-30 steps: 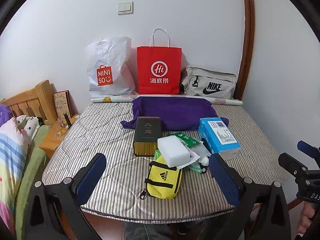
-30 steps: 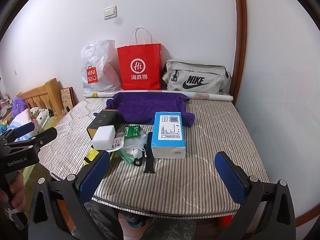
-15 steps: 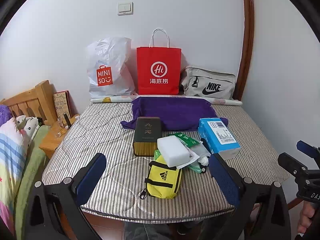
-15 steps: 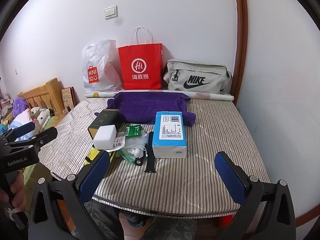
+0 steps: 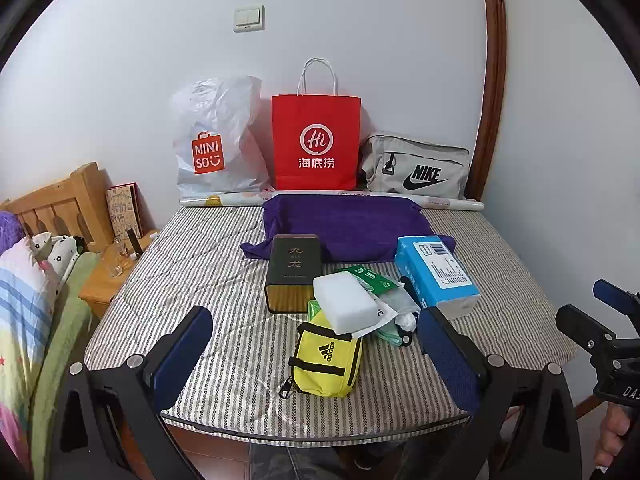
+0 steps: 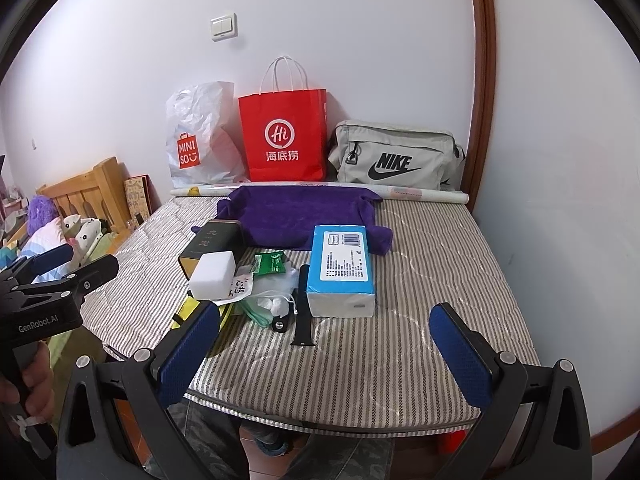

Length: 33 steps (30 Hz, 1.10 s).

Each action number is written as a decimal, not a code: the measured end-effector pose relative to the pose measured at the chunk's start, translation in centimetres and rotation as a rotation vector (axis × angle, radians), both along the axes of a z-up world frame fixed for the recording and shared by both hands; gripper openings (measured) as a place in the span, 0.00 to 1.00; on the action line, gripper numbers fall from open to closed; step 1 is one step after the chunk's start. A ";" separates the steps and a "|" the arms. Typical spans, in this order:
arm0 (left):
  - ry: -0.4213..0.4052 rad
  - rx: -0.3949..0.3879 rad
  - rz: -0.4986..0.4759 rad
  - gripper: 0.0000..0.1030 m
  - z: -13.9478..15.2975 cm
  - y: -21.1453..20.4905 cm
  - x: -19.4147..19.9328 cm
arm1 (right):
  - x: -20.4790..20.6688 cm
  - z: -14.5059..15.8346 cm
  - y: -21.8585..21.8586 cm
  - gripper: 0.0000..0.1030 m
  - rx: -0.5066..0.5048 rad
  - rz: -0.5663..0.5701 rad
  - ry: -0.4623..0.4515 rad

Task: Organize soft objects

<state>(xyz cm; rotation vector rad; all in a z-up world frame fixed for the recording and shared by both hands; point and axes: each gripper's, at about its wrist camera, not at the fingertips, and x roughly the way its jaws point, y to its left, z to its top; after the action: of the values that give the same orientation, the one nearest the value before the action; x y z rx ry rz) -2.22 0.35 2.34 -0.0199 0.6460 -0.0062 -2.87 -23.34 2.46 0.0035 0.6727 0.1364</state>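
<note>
Change: none since a second ago, heap untouched | left hand-held gripper (image 5: 316, 356) wide, empty, before yellow pouch (image 5: 326, 364) | right hand-held gripper (image 6: 324, 356) wide, empty, right of pouch | task unstarted

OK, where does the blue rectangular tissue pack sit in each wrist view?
Left wrist: the blue rectangular tissue pack lies right of centre, on the striped mattress.
Right wrist: the same pack lies near centre, a black strap along its left side.
Shared landmark: the red paper bag with white handles against the back wall, with the purple towel before it.
</note>
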 end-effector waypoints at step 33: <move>0.141 0.007 -0.046 1.00 -6.6 0.3 5.2 | 3.4 -4.6 0.1 1.00 0.032 0.045 0.088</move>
<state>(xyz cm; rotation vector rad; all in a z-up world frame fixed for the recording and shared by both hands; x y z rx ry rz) 3.00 0.69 -4.30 0.0017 0.7879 -0.0471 0.52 -23.22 -2.10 0.0254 0.7583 0.1912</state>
